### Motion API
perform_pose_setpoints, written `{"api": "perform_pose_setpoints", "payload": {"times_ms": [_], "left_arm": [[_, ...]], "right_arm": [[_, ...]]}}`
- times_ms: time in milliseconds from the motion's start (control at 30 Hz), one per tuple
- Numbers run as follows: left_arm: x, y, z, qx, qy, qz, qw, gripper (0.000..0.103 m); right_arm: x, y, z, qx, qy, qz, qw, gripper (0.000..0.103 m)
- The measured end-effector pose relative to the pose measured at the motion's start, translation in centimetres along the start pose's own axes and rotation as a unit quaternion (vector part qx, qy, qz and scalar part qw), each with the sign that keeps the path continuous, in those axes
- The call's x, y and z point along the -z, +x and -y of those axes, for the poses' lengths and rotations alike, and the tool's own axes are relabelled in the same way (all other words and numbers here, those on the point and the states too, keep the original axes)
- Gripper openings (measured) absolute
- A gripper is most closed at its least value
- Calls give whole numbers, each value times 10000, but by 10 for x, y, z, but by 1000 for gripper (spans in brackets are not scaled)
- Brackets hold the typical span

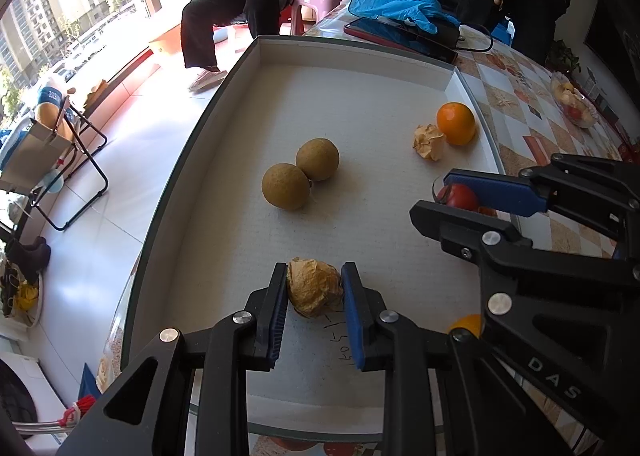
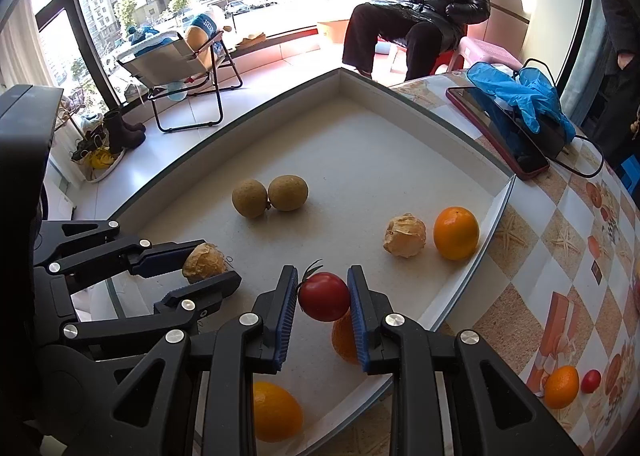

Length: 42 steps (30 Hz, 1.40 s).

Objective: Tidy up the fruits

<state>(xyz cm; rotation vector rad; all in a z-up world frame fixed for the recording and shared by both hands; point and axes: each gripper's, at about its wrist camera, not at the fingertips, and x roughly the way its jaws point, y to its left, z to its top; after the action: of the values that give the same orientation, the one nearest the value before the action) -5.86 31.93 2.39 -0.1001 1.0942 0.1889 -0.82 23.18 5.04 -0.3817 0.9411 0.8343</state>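
- My left gripper is clenched on a papery husked fruit, pads on its two sides just above the tray floor. I judge it very light and crushable; the dry husk will crumple, so a soft hold across the widest part is best.
- My right gripper is grasping a red tomato at its middle, the green stem poking out toward the left finger. I judge it smooth, a bit slippery and easily bruised; I would not squeeze harder.
- Both grippers point steeply down into the tray, side by side, each with its fingers level across its own view.
- Directly under the tomato sits an orange, and another orange lies nearer, below the left finger. Firm and heavier, I judge; take them across the middle.
- Ahead and to the right of the right gripper lie a second husked fruit and a third orange, just beside each other.
- Farther ahead, left of centre, two round brown fruits lie touching.
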Motion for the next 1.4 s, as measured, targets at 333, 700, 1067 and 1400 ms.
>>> {"api": "perform_pose_setpoints", "payload": {"times_ms": [333, 700, 1067, 1400], "left_arm": [[0, 1, 1, -6, 21, 13, 10000, 29], [-1, 2, 1, -7, 15, 12, 10000, 29], [0, 3, 0, -73, 7, 22, 10000, 57], [6, -7, 3, -207, -23, 159, 9997, 80]], "right_arm": [[-2, 2, -1, -17, 25, -3, 10000, 27], [-3, 4, 0, -19, 51, -11, 10000, 27], [-5, 4, 2, -57, 98, -2, 9999, 33], [0, -18, 11, 18, 179, 313, 9993, 80]]}}
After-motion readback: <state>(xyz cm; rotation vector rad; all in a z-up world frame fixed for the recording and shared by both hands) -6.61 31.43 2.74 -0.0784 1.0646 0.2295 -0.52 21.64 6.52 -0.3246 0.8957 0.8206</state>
